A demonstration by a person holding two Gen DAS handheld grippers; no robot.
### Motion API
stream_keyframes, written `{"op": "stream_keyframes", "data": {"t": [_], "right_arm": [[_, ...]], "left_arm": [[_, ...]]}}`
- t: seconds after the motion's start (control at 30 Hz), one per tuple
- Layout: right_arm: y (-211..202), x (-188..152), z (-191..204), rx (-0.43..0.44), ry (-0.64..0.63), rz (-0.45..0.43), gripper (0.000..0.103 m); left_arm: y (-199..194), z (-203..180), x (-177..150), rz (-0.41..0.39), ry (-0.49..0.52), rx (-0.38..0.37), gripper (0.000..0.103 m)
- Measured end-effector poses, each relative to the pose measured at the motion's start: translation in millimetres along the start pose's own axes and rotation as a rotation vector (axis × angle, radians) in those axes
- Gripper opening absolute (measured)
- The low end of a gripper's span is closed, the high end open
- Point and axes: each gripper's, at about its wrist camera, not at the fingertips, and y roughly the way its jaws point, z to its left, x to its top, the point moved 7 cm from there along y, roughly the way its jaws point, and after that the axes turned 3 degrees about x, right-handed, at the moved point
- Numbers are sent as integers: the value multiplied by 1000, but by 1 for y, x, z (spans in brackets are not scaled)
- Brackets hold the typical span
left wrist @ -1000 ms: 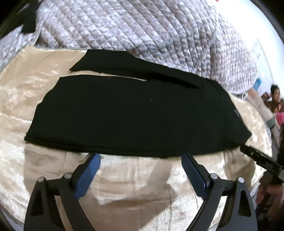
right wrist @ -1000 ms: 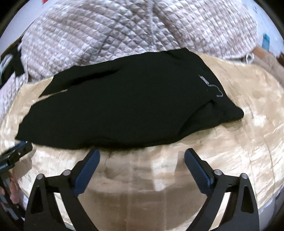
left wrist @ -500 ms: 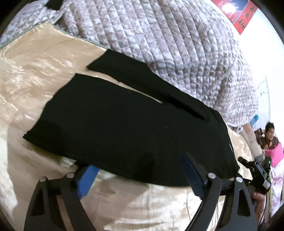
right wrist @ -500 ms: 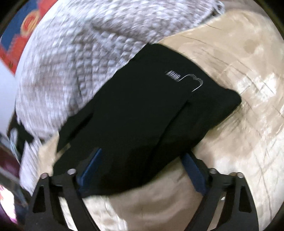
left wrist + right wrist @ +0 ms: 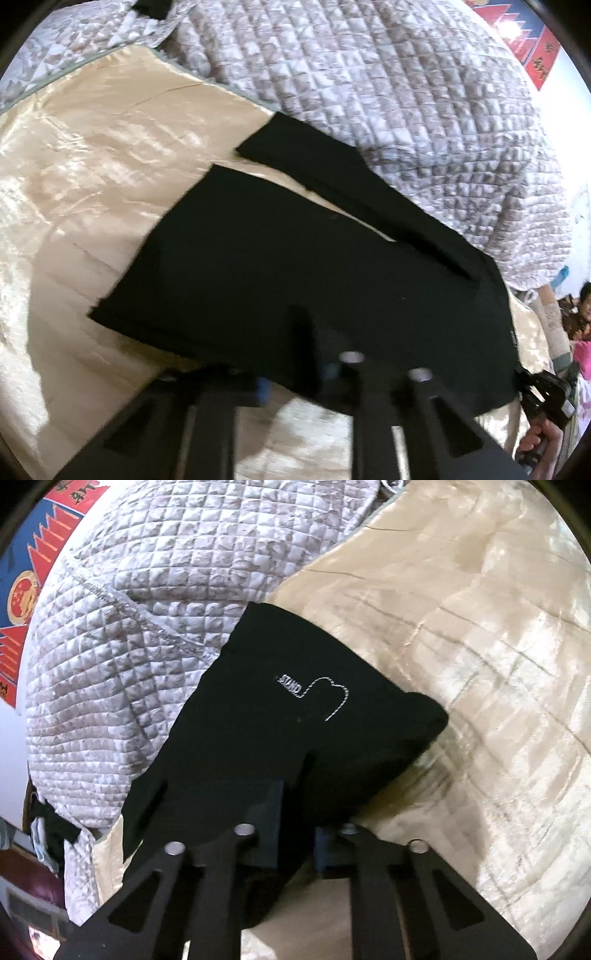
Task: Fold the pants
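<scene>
Two tools (image 5: 295,376) (image 5: 295,834) pinching pants (image 5: 295,277) near edge

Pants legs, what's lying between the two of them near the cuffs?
Only a bare wedge of the gold bedspread shows between the pants legs, in the left wrist view.

White stitched "STAND" lettering sits on the black pants (image 5: 295,716).

There is one pair of black pants (image 5: 314,280). There are two grippers: one left gripper (image 5: 295,384) and one right gripper (image 5: 295,834). There is one shiny tan sheet (image 5: 92,155), one gray quilt (image 5: 388,92), and one red and blue poster (image 5: 26,587) at the upper left.
</scene>
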Motion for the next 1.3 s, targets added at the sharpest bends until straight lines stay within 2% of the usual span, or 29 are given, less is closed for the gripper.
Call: {"op": "stream_keyframes", "data": {"t": [0.07,0.23,0.37,0.53,0.63,0.73,0.8,0.87,0.97,1.03,1.07,1.1,1.17,1.23,1.3], "right_arm": [[-4,1,3,1,-22,-11,4],[-30,2,21,59,-48,-46,1],[-61,-11,26,67,-74,-45,1],[-94,-44,-1,34,-36,-17,1],[-102,-64,-28,-16,8,19,1],[-93,-77,-48,-65,44,90,2],[-97,-76,-47,-61,38,74,2],[-105,-73,-42,-81,-4,50,2],[-112,-77,-42,-109,-5,62,5],[-121,-82,-44,-168,-6,62,14],[-129,-83,-45,-213,-24,40,17],[-136,-82,-47,-250,-34,20,25],[-153,-76,-49,-292,-42,-49,28],[-161,-65,-40,-315,-91,-112,28],[-158,-59,-21,-281,-169,-144,28]], "left_arm": [[-2,1,1,7,-6,-6,4],[-30,-14,6,-22,35,-41,4],[-61,-13,5,-34,55,-50,4],[-87,1,-13,-11,53,-58,4],[-86,10,-37,29,76,-71,4],[-73,19,-55,88,94,-37,4],[-70,25,-56,102,66,-45,6],[-77,29,-50,76,59,-35,9],[-91,38,-44,43,56,14,12],[-105,51,-39,-1,55,118,12],[-111,58,-36,-33,55,171,12],[-118,65,-31,-61,46,218,12],[-125,72,-21,-102,56,274,12],[-124,66,-12,-121,91,267,12],[-117,48,-5,-121,147,234,12]]}}
